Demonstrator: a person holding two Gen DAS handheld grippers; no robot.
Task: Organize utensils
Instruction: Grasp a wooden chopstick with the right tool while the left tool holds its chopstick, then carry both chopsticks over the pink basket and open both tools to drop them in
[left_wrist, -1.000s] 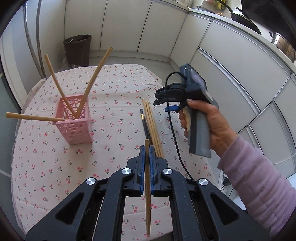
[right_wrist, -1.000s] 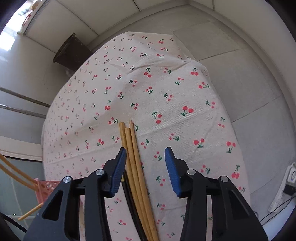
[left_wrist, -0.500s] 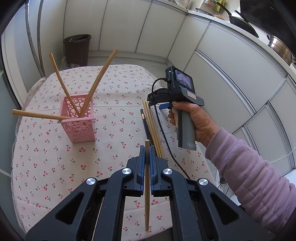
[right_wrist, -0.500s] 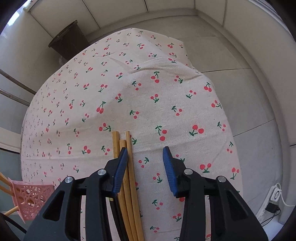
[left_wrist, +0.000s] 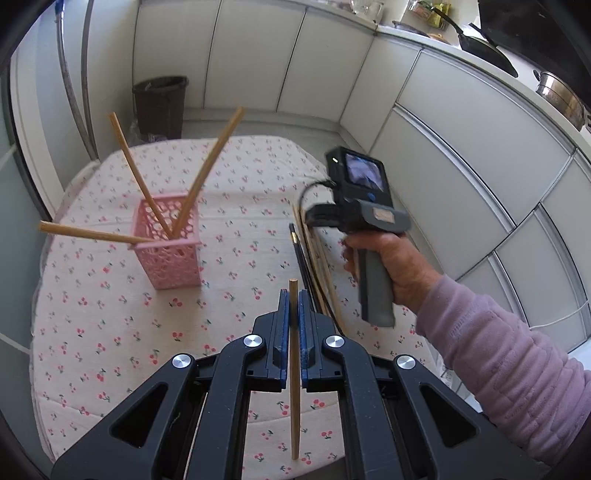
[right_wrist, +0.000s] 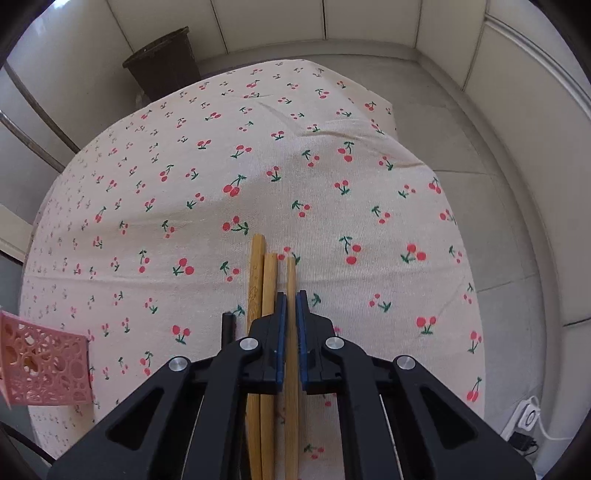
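My left gripper (left_wrist: 291, 299) is shut on a wooden chopstick (left_wrist: 294, 373), held upright above the table's near edge. A pink lattice holder (left_wrist: 170, 246) with three wooden chopsticks (left_wrist: 207, 168) stands to its left. My right gripper (right_wrist: 291, 302) is low over the cloth, its blue pads closed around the rightmost wooden chopstick (right_wrist: 291, 273) of a row of three. Two more wooden chopsticks (right_wrist: 264, 280) and a black one (right_wrist: 228, 326) lie just left of it. The right gripper's body shows in the left wrist view (left_wrist: 362, 218) over that row.
The cherry-print tablecloth (right_wrist: 207, 206) covers a small table; its right edge drops to the grey floor. A dark bin (left_wrist: 160, 105) stands behind the table. White cabinets line the back and right. The pink holder's corner shows in the right wrist view (right_wrist: 40, 365). A power strip (right_wrist: 526, 419) lies on the floor.
My right gripper has come down onto the row of chopsticks and closed from wide open onto the rightmost one. My left gripper has kept its chopstick and lifted back a little.
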